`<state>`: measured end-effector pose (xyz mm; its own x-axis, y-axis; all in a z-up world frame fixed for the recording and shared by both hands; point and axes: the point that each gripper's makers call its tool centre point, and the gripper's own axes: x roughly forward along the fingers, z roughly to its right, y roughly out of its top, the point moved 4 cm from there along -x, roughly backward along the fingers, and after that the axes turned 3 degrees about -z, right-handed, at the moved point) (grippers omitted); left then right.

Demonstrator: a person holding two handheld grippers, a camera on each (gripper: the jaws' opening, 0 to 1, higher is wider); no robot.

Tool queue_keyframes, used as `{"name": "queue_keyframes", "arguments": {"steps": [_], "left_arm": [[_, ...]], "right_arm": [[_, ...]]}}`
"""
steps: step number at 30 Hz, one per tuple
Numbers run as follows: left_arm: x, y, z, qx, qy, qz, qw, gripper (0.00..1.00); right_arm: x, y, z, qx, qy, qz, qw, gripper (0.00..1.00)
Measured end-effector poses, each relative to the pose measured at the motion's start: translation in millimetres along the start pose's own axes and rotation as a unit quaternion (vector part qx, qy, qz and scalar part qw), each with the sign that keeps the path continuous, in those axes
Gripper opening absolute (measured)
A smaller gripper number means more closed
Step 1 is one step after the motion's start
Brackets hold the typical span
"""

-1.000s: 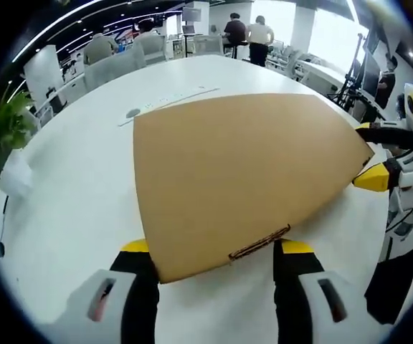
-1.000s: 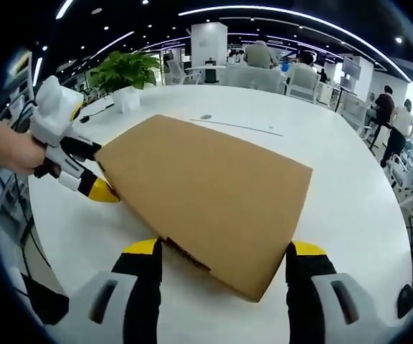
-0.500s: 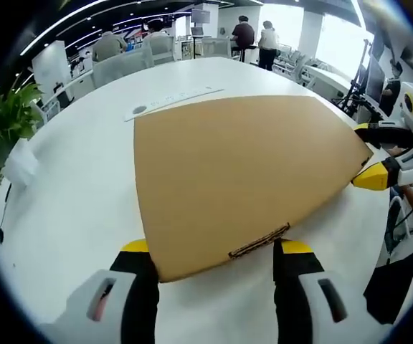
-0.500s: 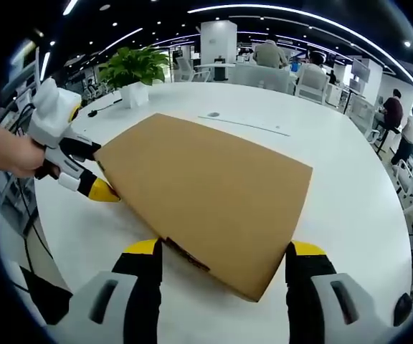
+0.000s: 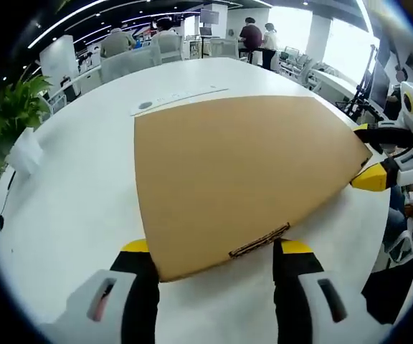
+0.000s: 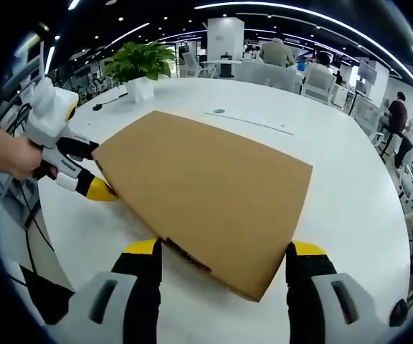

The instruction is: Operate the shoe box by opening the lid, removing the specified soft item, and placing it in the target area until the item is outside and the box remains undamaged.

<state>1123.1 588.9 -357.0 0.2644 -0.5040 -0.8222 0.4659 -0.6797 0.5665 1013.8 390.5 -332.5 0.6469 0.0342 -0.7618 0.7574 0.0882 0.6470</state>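
Note:
A closed brown cardboard shoe box (image 5: 242, 172) lies over the white table (image 5: 70, 201) with its lid down flat. My left gripper (image 5: 214, 247) is shut on the box's near corner, one yellow-tipped jaw on each side. In the right gripper view the same box (image 6: 206, 186) runs away from me, and my right gripper (image 6: 224, 247) is shut on its other end. The right gripper (image 5: 368, 154) shows at the box's far right corner. The left gripper (image 6: 95, 170), held by a hand, clamps the left corner. What the box holds is hidden.
A potted plant (image 6: 138, 61) stands at the table's (image 6: 350, 186) far edge, with a cable (image 6: 106, 104) beside it. A thin white strip (image 5: 181, 97) lies beyond the box. Office chairs and people (image 5: 257, 36) are past the table.
Both views have swung a little across the room, so the plant and the people sit elsewhere in the pictures. The box keeps its place between both pairs of jaws.

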Motion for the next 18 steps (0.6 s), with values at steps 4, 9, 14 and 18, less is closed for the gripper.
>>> {"name": "queue_keyframes", "arguments": {"steps": [4, 9, 14, 18], "left_arm": [[-0.8, -3.7, 1.7, -0.005, 0.003, -0.003, 1.0, 0.64], [-1.1, -6.1, 2.1, -0.014, 0.006, -0.013, 0.9998, 0.64], [-2.0, -5.5, 3.7, -0.017, 0.007, -0.014, 0.9997, 0.64], [-4.2, -8.7, 5.9, -0.021, 0.006, -0.008, 0.9997, 0.64]], "right_arm": [[0.8, -0.3, -2.5, -0.006, -0.009, 0.001, 0.9999, 0.74], [2.9, 1.7, -1.0, -0.001, -0.004, 0.006, 1.0, 0.76], [2.9, 3.8, -2.4, 0.023, 0.005, 0.014, 0.9996, 0.81], [4.4, 3.0, -1.5, 0.011, 0.001, 0.009, 0.9999, 0.81]]}}
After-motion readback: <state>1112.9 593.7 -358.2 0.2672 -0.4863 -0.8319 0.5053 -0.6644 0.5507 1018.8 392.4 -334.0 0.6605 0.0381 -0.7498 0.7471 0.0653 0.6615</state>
